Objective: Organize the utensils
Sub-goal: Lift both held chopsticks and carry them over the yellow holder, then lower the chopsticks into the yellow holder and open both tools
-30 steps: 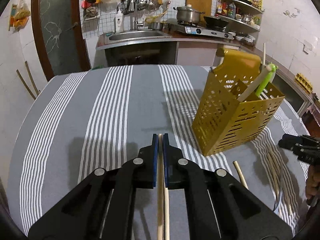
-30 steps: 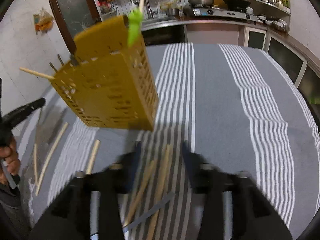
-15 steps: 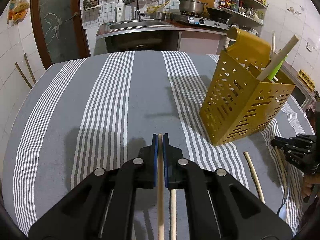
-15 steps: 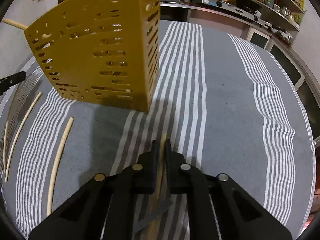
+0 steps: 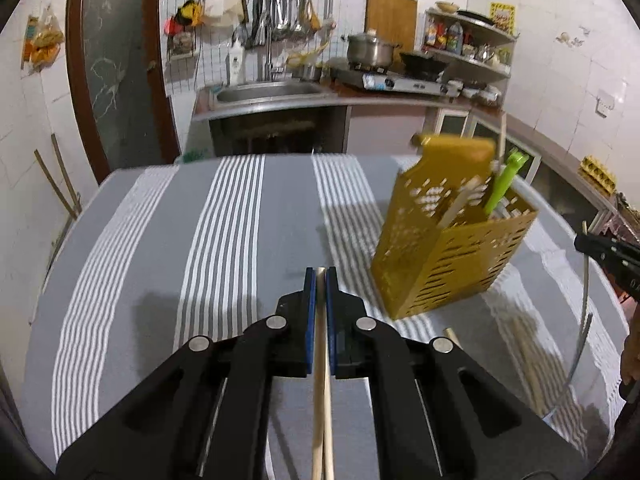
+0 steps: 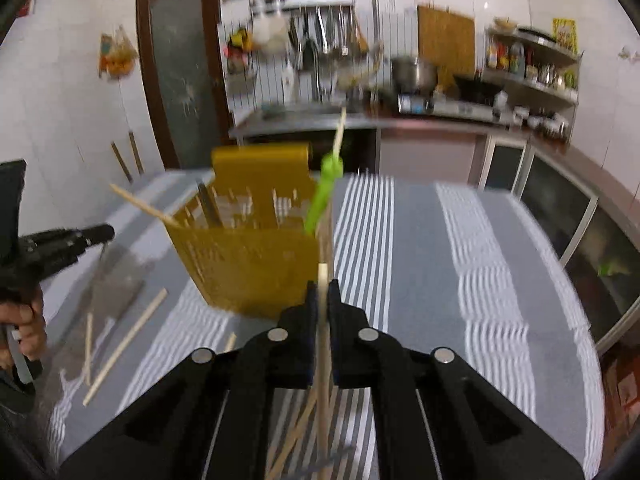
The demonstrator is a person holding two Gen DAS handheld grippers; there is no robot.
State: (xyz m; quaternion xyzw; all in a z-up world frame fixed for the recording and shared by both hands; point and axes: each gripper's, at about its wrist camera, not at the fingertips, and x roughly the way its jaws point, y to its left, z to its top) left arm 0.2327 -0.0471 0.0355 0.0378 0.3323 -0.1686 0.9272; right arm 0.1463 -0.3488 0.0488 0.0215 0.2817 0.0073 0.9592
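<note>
My left gripper (image 5: 320, 278) is shut on a wooden chopstick (image 5: 321, 392) that runs back between its blue pads, held above the striped tablecloth (image 5: 152, 264). A yellow perforated utensil holder (image 5: 444, 256) stands to its right, with a green utensil (image 5: 502, 188) and pale sticks inside. In the right wrist view my right gripper (image 6: 322, 292) is shut on another wooden chopstick (image 6: 322, 270), lifted just in front of the holder (image 6: 248, 264). The green utensil (image 6: 326, 192) leans at the holder's right corner. The left gripper (image 6: 64, 242) shows at the far left.
Several loose chopsticks (image 6: 126, 342) lie on the cloth left of the holder, and more sticks with a grey metal utensil (image 6: 332, 454) lie under my right gripper. Behind the table are a sink counter (image 5: 272, 94) and a stove (image 5: 392, 80).
The right gripper's jaws closed on a chopstick and lifted it off the cloth. The left gripper rose a little with its chopstick. Both views now look higher into the kitchen.
</note>
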